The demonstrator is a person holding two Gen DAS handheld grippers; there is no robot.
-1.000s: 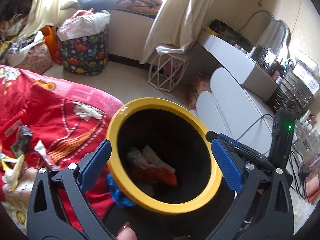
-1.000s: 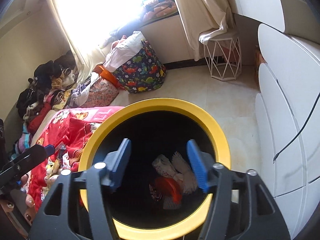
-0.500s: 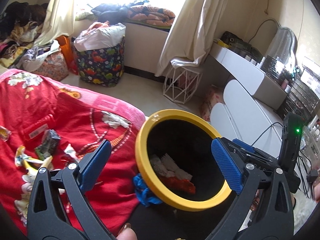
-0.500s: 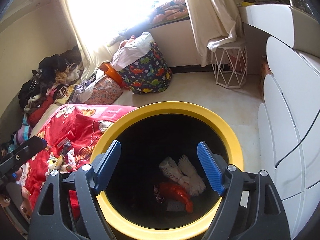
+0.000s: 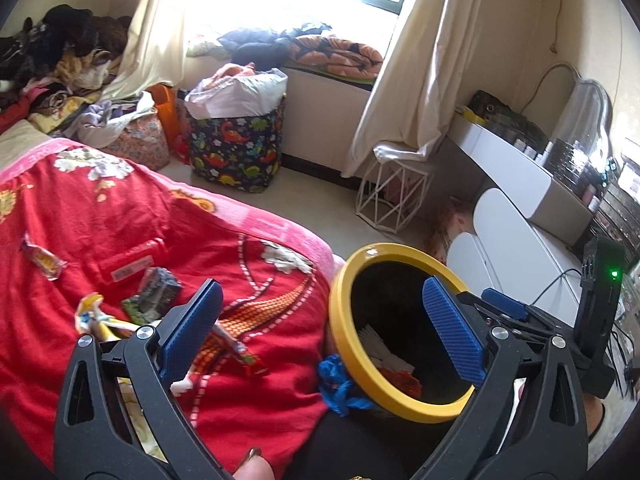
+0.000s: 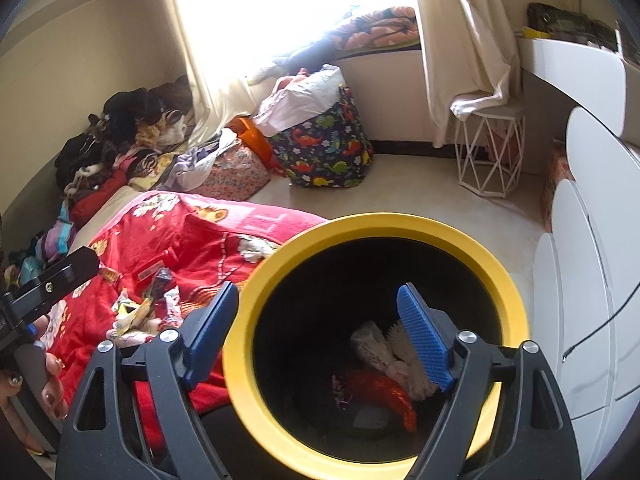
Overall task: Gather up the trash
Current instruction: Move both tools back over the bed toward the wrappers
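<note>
Your right gripper [image 6: 316, 336] opening, nothing between pads, over yellow bin [image 6: 504, 280] at bed [image 5: 120, 216] edge. Left gripper [image 5: 320, 328] wide, empty. Wrappers [image 5: 160, 292] mid-bed. Careful: knock bin, trash spills.

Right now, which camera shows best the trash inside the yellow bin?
The right wrist view: it looks straight down into the bin, showing white paper and an orange wrapper at the bottom. The left wrist view sees the bin obliquely; only a sliver of trash shows.
</note>
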